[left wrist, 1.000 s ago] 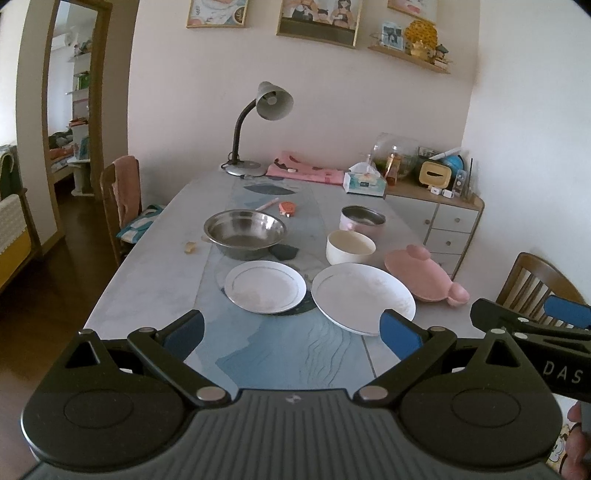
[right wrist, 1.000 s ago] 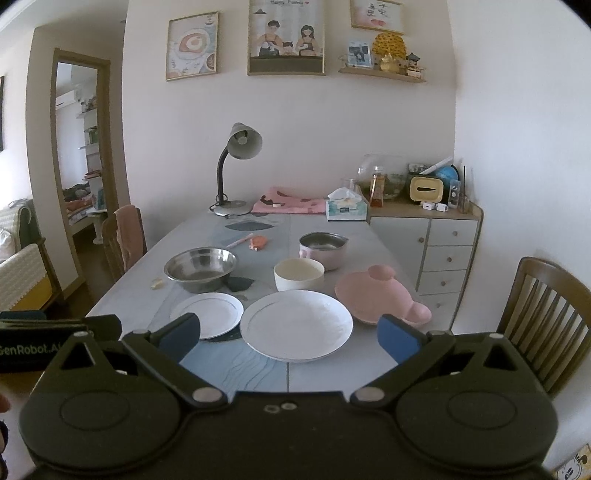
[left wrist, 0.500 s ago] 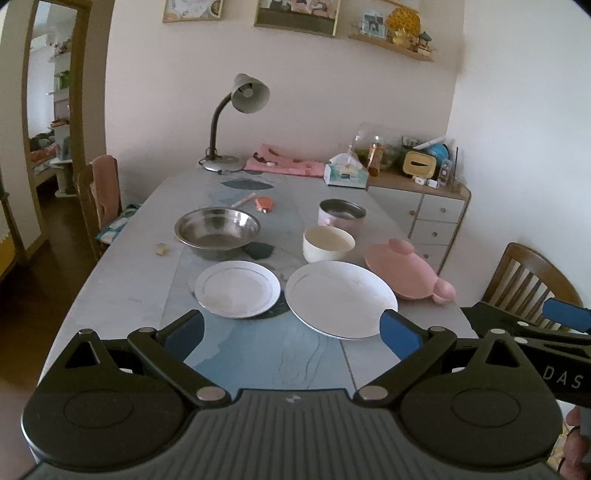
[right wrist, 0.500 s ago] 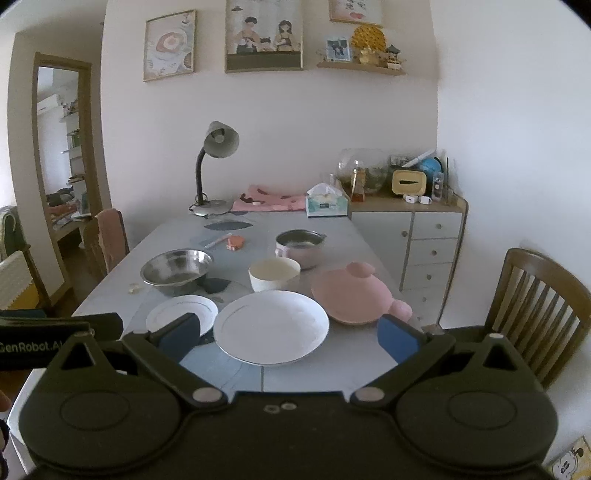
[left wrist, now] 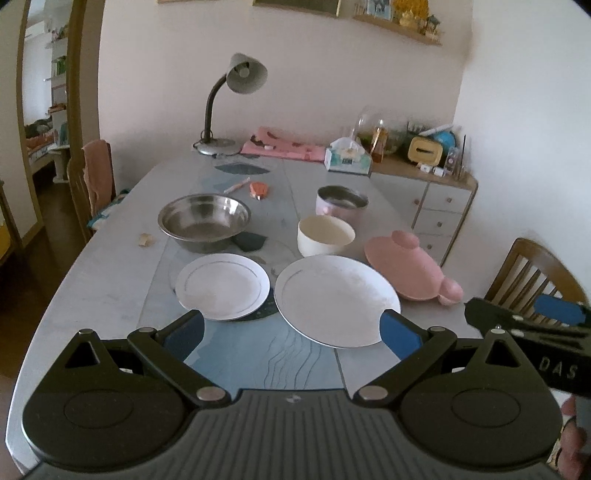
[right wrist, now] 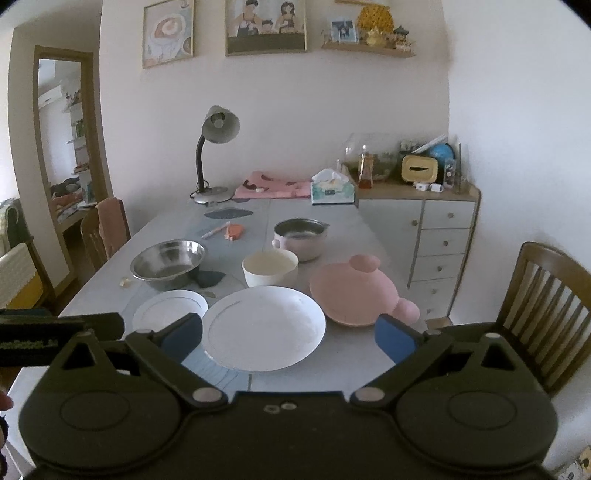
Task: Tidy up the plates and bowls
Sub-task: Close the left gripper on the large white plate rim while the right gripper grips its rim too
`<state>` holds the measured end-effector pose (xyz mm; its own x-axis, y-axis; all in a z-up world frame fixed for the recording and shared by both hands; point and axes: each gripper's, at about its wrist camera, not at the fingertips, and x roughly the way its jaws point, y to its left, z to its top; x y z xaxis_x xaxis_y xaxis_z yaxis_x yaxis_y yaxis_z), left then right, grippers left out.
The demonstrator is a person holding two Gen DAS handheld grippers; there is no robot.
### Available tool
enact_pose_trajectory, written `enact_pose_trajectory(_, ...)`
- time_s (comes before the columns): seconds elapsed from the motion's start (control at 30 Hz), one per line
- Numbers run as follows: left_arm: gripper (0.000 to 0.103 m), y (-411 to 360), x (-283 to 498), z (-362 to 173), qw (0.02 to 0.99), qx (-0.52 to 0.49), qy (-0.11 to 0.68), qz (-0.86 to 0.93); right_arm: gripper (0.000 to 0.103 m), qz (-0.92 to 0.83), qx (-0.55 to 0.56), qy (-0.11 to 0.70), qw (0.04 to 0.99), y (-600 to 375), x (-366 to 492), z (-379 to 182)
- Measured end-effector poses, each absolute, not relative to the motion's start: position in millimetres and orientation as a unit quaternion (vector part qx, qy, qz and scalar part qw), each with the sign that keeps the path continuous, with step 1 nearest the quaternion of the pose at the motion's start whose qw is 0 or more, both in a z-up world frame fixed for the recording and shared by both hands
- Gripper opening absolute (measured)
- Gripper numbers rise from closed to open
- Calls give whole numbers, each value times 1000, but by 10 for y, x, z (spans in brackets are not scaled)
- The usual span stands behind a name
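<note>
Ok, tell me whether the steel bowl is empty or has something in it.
Empty. The steel bowl stands upright on the table, and only its bare shiny inside shows.

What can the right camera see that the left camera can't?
Only the right view shows the whole wall pictures and the left gripper's side. Only the left view shows the right gripper's side. Both show the table, big plate, small plate, steel bowl, cream bowl, pink dish and lamp. Both grippers are open and empty.
</note>
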<state>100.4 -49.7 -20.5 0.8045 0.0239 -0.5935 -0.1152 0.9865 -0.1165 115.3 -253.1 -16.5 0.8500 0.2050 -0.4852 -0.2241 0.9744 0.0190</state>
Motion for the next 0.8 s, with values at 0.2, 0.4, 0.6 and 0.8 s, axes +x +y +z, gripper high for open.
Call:
enact_pose_trajectory(0.2, 102, -581, 1440, -407, 939, -66, 335, 48, 100, 127, -15, 278, 952, -2636, 1690, -332)
enact_pose_trajectory(0.4, 102, -606, 1944, -695, 925, -67, 369, 60, 93, 133, -30, 321, 937, -2658, 2233, -653)
enact_pose_trajectory(0.6, 94, -583, 2370, -1021, 908, -80, 404, 74, 75, 141, -44, 363, 920, -2679, 2776, -987)
enact_pose_trajectory(0.8, 71, -485, 2735, -1342, 885, -101, 448, 80, 56, 150, -25, 424, 893, -2722, 3153, -1320)
